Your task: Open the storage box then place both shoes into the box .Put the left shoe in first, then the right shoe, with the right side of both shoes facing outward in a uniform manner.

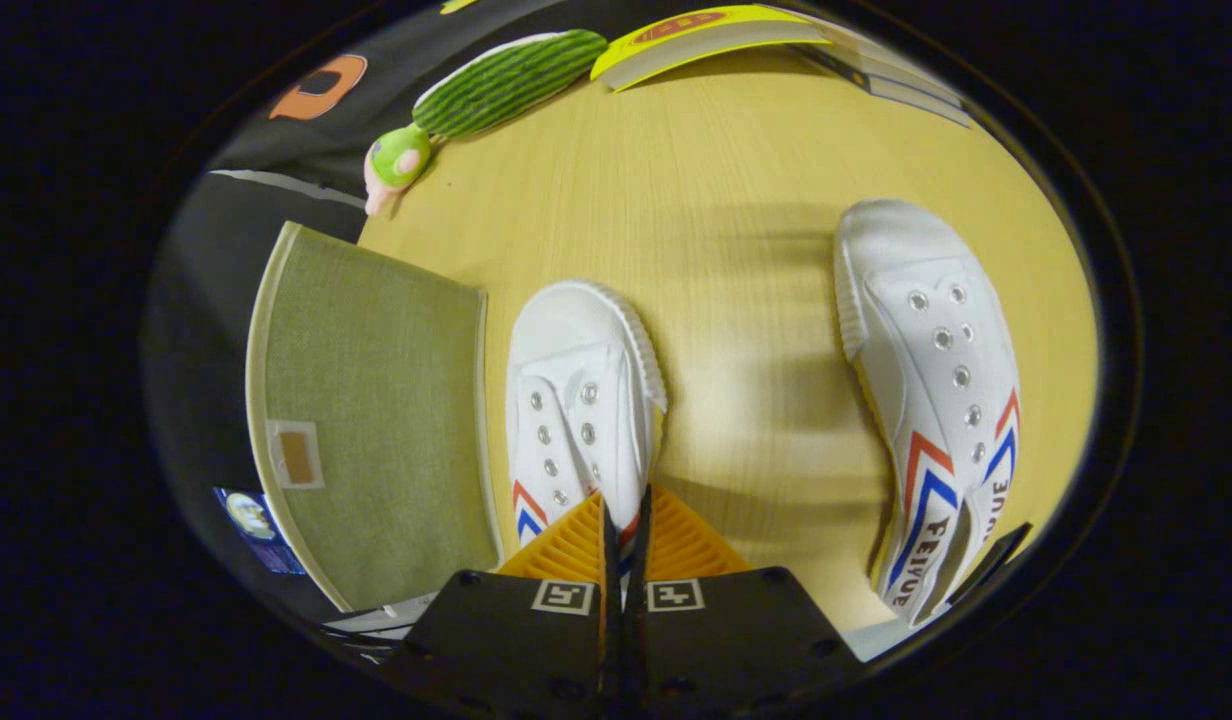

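Wooden tabletop (716, 200), pale and mostly bare, with the green fabric storage box (376, 420) sitting lid-down just left of your fingers. Your gripper (624, 520) looks pinched together, fingers nearly touching, right over the heel end of the near shoe (581, 400); can't tell if it's actually nipping the collar. The other shoe (936, 400) sits well apart to the right. My take: the box looks closed, so you'd want that lid up first, then grab each shoe by the heel collar so it stays level.
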Motion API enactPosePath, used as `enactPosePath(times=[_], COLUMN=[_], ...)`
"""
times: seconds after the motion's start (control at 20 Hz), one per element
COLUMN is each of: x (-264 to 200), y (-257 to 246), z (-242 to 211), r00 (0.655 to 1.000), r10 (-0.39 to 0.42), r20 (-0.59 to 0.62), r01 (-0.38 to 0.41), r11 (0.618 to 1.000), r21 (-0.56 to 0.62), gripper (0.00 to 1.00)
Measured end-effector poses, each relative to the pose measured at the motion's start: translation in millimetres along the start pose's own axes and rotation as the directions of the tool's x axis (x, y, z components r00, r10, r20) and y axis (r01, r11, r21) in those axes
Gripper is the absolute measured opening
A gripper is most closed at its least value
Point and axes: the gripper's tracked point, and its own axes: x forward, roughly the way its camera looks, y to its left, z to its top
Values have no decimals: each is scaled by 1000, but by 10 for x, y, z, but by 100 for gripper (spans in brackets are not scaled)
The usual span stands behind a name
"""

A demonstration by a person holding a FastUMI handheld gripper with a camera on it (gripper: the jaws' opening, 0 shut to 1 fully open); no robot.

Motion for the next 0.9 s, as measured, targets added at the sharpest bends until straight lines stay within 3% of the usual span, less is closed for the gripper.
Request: enactPosePath(times=[0.2,0.55,0.7,0.9], x=[-504,-1658,-1697,-1349], y=[254,1225,1776,2398], z=[-54,-1,-6,-78], r00=[997,989,986,990], r10=[73,86,117,121], r20=[30,122,119,72], r01=[-76,-91,-119,-123], r11=[993,995,993,992], r21=[93,38,8,26], gripper=[6,6,6,6])
